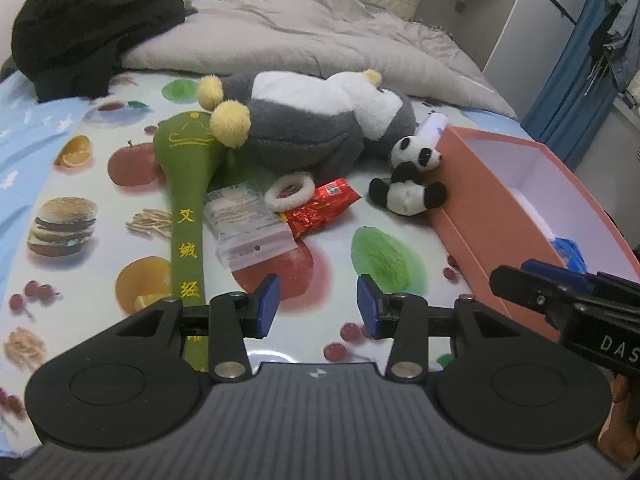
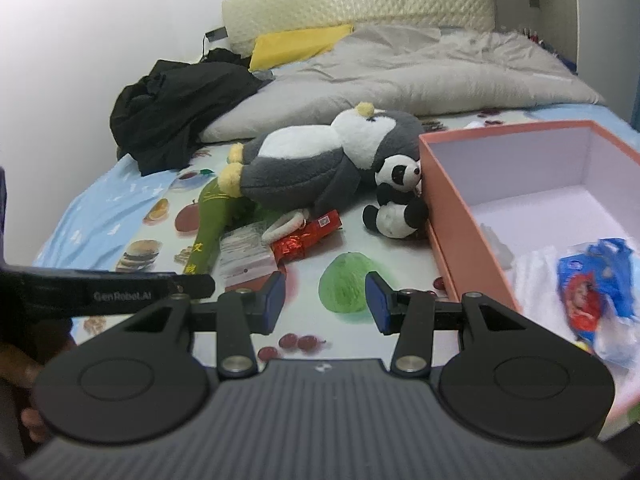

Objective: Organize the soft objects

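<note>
Near the pink box [image 2: 448, 216], your 2 grippers, left gripper [image 1: 318, 306] and right gripper [image 2: 326, 302], hover spread and empty, ready for the panda plush [image 1: 412, 178].

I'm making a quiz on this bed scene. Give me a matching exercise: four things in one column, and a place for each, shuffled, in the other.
Things:
1. small panda plush
2. green embroidered mallet
3. blue snack packet
4. black clothing

Places:
A. inside the pink box
B. heaped beside the grey duvet
C. leaning against the box's outer wall
D. head end under the grey penguin plush's yellow feet

Pairs: 1-C, 2-D, 3-A, 4-B
</note>
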Motion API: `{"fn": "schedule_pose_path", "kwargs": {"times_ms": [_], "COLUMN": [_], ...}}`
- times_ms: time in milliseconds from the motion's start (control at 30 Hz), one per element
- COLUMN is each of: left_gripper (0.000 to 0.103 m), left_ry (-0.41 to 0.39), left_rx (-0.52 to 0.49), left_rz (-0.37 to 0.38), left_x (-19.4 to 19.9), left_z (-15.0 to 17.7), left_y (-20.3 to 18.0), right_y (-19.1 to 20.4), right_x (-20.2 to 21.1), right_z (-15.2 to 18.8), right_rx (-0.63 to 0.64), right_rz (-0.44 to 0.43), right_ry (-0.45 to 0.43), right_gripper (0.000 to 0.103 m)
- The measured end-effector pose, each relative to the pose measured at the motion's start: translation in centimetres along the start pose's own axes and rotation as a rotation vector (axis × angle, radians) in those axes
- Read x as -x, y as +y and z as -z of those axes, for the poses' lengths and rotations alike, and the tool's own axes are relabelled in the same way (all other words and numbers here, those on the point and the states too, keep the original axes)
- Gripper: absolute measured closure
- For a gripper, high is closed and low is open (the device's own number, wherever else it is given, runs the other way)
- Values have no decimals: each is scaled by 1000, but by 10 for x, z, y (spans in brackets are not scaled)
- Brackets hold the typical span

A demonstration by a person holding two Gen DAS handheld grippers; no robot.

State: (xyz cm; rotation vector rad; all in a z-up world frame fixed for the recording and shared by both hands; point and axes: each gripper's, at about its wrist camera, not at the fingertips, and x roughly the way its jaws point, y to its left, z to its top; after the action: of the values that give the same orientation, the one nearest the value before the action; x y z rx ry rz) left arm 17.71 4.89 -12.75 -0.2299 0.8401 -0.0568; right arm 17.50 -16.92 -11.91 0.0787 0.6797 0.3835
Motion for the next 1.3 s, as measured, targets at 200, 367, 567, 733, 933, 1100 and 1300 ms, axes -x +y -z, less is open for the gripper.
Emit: {"fn": "schedule_pose_path", "kwargs": {"times_ms": [200,367,567,733,933,1100,1300], "left_gripper": [55,55,55,56,63,71,91], "left_ry": [5,9,24,31,50,52,44], "left_rx": [34,19,-108,-143,-190,-215,-262], "left_rz": [-1,-12,-38,32,66,85,96], "left_x": [-44,-78,-117,-138,-162,-174,-179], "left_z": [-23,-45,-60,-71,-75,-78,-81], "left_y": [18,28,31,36,30,25,16], "right_y": [-7,-12,-21,-30,-38,-45,-49], "right_x": [-48,-89,-133,-165,-189,-204,-215], "right_z": [-15,-21,-24,-24,-29,-31,-29], "right_rx": [-41,-88,-171,-243,-293,-338,-365], "right_rz": [-18,-44,-84,-126,-145,-158,-185], "right_ry": [27,66,119,155,163,168,189], "right_gripper": [56,56,56,58,63,72,88]}}
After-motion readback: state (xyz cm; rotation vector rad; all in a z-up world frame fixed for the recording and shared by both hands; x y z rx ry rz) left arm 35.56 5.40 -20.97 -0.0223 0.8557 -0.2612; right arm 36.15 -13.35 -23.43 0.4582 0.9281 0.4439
